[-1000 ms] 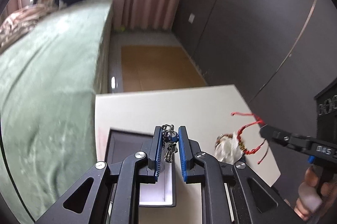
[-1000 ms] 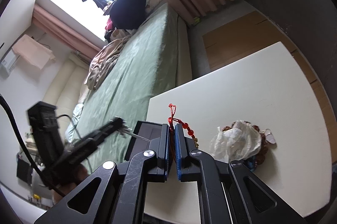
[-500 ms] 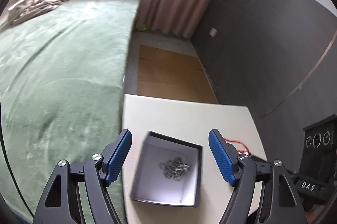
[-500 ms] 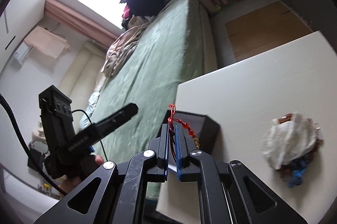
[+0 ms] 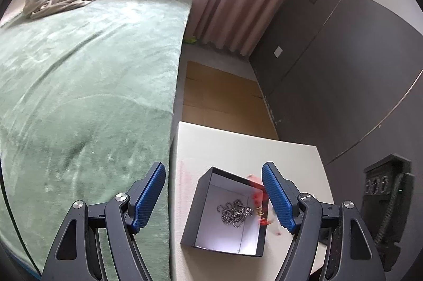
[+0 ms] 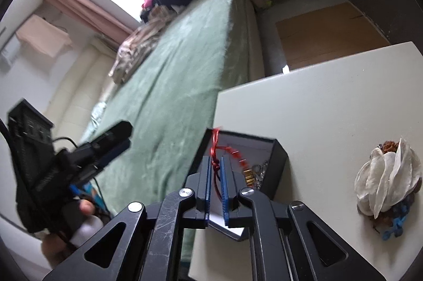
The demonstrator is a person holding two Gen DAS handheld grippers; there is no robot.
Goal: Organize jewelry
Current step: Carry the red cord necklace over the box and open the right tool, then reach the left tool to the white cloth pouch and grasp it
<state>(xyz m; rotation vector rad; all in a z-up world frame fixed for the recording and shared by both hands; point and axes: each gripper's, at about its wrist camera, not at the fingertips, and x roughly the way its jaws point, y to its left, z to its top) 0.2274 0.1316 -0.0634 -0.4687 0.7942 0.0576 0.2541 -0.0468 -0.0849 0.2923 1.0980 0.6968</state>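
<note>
A black box with a white inside point(image 5: 203, 209) point(image 6: 277, 151) stands on the white table point(image 5: 238, 146) near its bed-side edge. A silver chain point(image 5: 234, 209) lies in the box. My left gripper point(image 5: 214, 197) is open and empty, held above and just short of the box. My right gripper point(image 6: 216, 167) is shut on a red string bracelet point(image 6: 215, 148) with red and gold beads and holds it over the box; the bracelet shows blurred in the left wrist view point(image 5: 257, 199).
A heap of jewelry under a crumpled white wrapper point(image 6: 386, 177) lies on the table to the right. A green bed point(image 5: 79, 95) runs along the table's left side. Dark wall panels point(image 5: 330, 56) stand behind.
My left gripper opened and dropped the silver chain into the box, then drew back. My right gripper carried the red bracelet left from beside the heap to over the box.
</note>
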